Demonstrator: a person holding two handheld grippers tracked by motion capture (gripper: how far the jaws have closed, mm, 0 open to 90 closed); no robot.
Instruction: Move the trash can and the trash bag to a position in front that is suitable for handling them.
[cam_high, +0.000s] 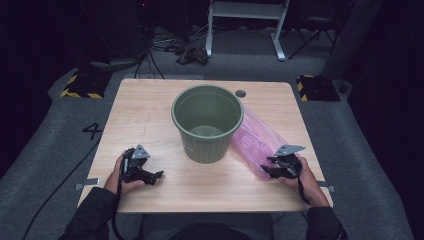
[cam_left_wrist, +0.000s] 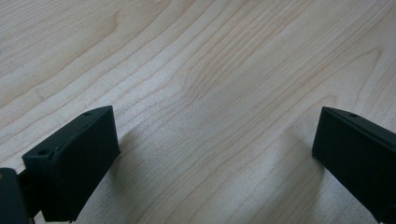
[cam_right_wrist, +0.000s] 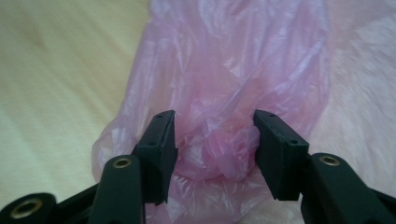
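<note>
We've got the right claw (cam_right_wrist: 211, 140) half-closed around a bunched fold of the pink bag (cam_high: 257, 140), which lies lower right of the green bin (cam_high: 207, 122), long axis running up-left toward its rim; left claw (cam_left_wrist: 215, 154) wide over bare tabletop (cam_high: 150, 110)

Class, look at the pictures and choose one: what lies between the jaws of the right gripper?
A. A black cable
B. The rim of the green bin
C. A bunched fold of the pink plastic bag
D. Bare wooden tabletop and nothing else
C: in the right gripper view, the right gripper has its jaws on either side of a gathered fold of the pink plastic bag, which lies on the table beside the green bin.
</note>
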